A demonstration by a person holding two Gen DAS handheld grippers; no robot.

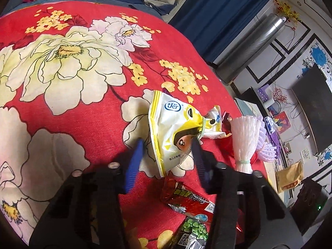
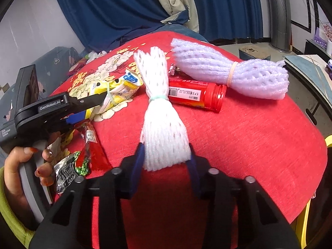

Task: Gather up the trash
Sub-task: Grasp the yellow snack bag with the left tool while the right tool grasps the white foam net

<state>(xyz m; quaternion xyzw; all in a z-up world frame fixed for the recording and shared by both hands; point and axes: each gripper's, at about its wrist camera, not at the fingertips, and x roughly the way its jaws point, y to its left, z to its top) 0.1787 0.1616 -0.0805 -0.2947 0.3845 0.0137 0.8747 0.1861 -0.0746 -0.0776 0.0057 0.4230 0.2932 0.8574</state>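
A yellow and white snack bag (image 1: 172,124), tied at its neck with a band, lies on the red floral bedspread (image 1: 83,114). My left gripper (image 1: 168,141) straddles it. The right finger (image 1: 197,155) touches the bag, and a strip of cloth shows between the left finger (image 1: 134,159) and the bag's edge. A white foam net (image 2: 164,137), bound with a green band, lies in front of my right gripper (image 2: 165,146). Both pads press on its near end. The right wrist view shows my left gripper (image 2: 97,108) from the side at the bag (image 2: 118,91).
A red tube (image 2: 195,95) and a purple foam net (image 2: 232,72) lie beyond the white net. A red wrapper (image 1: 182,195) and a green pea packet (image 1: 195,230) sit beneath my left gripper. A hand (image 2: 14,166) holds its handle. The bed edge falls away on the right.
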